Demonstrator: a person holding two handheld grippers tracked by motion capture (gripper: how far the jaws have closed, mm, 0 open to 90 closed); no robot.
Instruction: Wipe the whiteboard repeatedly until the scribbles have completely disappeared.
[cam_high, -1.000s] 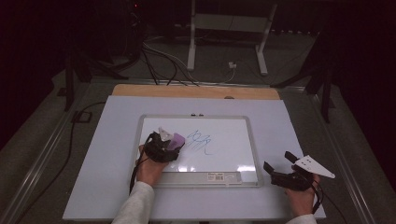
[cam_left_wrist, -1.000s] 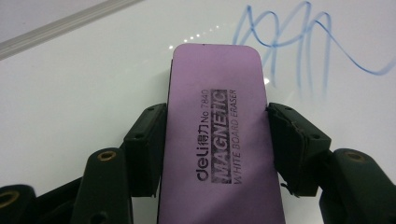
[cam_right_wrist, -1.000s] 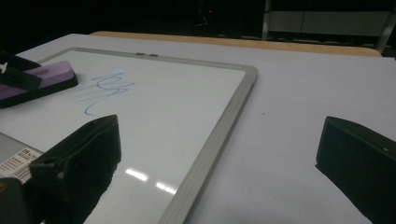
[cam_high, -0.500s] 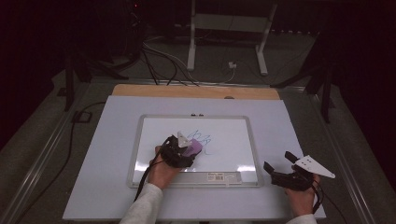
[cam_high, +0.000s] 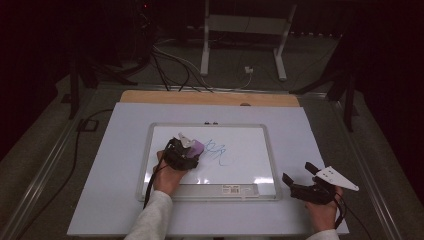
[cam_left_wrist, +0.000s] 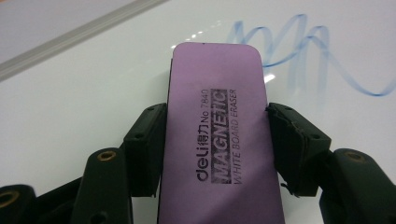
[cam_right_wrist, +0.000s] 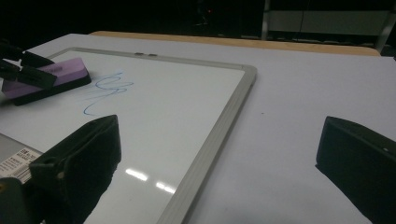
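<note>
On the table we count one whiteboard, one purple eraser and one blue scribble. Our left gripper reaches forward over the board, jaws pinching the eraser flat just beside the scribble. Our right gripper rests off the board's right, jaws spread, holding nothing.

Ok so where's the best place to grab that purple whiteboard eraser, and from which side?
Across its two long edges, about midway along, coming in from its short near end, as the left gripper holds it. The eraser is a flat slab lying face down on the whiteboard, so its narrow width fits between the fingers and its straight sides give flat contact.
</note>
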